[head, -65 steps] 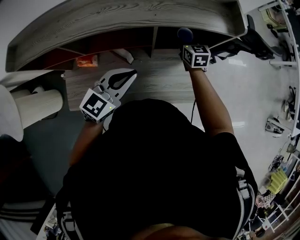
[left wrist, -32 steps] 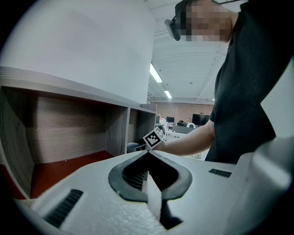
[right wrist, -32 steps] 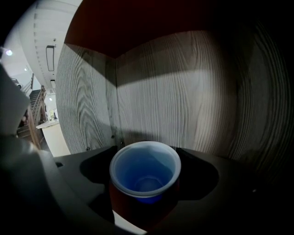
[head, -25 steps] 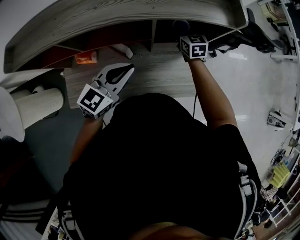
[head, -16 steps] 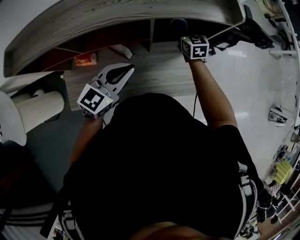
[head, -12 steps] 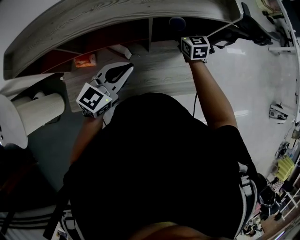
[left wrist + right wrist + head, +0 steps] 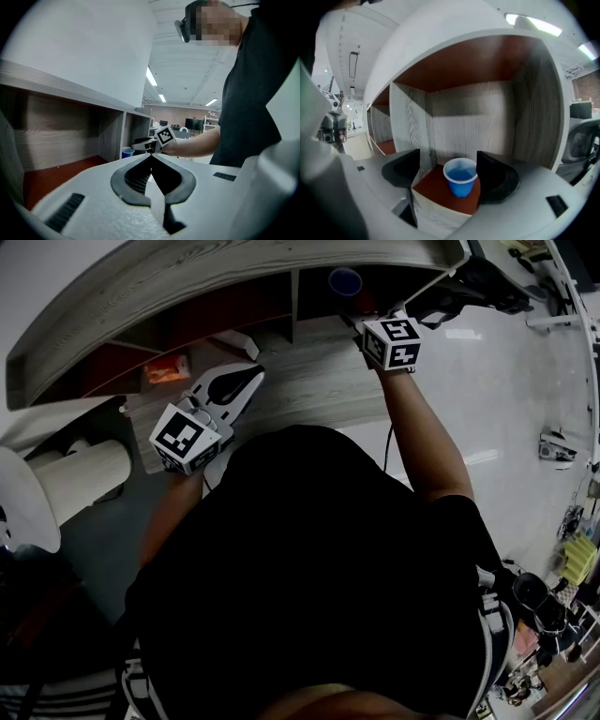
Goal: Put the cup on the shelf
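A small blue cup (image 7: pixel 461 176) stands upright on the red-brown floor of the right-hand compartment of the grey wood shelf (image 7: pixel 234 268). In the head view the cup (image 7: pixel 345 281) shows just beyond my right gripper (image 7: pixel 375 313). My right gripper (image 7: pixel 449 172) is open, its black jaws standing wider than the cup and to either side of it, at the compartment's front edge. My left gripper (image 7: pixel 251 381) hovers over the desk to the left, shut with nothing in it. From the left gripper (image 7: pixel 151 157) view, the cup (image 7: pixel 127 152) is a small blue spot in the far compartment.
The wooden desk top (image 7: pixel 309 395) runs under the shelf. An orange packet (image 7: pixel 161 369) and a white object (image 7: pixel 239 341) lie in the compartments to the left. A cream roll (image 7: pixel 80 470) lies at the left. Black chair legs (image 7: pixel 497 287) stand on the floor at the upper right.
The right gripper carried the cup up into the right compartment, then opened and drew back a little; the cup now stands there alone. The left gripper barely moved.
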Demonstrator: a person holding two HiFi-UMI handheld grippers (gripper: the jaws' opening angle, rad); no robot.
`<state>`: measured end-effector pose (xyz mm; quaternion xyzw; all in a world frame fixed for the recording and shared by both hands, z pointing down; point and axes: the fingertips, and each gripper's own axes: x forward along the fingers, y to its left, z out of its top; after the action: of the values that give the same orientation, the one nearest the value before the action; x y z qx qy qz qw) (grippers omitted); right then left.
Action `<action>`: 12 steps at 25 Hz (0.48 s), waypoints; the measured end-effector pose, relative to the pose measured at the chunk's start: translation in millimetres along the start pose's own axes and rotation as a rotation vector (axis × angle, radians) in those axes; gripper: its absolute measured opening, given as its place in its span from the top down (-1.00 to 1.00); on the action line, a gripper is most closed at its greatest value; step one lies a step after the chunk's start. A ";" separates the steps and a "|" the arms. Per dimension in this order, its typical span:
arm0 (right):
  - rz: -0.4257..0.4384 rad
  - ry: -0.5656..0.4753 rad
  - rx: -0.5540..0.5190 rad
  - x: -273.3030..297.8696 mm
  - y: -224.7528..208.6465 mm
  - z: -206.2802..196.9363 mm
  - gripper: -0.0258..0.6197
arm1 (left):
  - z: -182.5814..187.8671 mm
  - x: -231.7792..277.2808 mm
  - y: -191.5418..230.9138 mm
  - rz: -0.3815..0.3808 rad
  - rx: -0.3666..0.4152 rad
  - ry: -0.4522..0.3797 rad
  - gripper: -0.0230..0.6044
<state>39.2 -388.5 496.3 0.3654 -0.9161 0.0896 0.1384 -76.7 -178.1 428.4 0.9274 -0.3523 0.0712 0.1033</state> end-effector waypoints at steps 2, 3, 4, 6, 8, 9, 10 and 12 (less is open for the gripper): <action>0.026 -0.041 0.022 -9.0 9.9 11.1 -0.04 | -0.5 -1.7 -1.6 -0.010 0.004 0.001 0.87; 0.043 -0.060 0.032 -13.9 15.0 16.2 0.13 | -0.6 -2.1 -2.7 -0.016 0.005 0.001 0.87; 0.059 -0.072 0.038 -18.5 20.0 20.2 0.21 | -0.6 -2.5 -3.8 -0.021 0.001 0.002 0.87; 0.082 -0.085 0.039 -27.1 28.4 27.5 0.27 | 0.3 -3.3 -5.1 -0.028 -0.015 0.004 0.87; 0.087 -0.097 0.026 -35.4 34.8 35.2 0.30 | 1.7 -3.5 -6.2 -0.037 -0.021 -0.003 0.87; 0.086 -0.104 0.017 -39.9 37.3 38.5 0.32 | 2.3 -3.5 -7.6 -0.041 -0.019 -0.005 0.87; 0.082 -0.114 0.006 -44.9 39.6 41.8 0.34 | 2.7 -3.4 -9.2 -0.048 -0.013 -0.007 0.87; 0.076 -0.136 -0.030 -55.9 45.8 48.9 0.37 | 3.6 -3.5 -12.0 -0.059 -0.017 -0.012 0.87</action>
<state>37.1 -332.6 429.3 0.3334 -0.9379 0.0563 0.0777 -71.0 -167.9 422.5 0.9369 -0.3260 0.0595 0.1110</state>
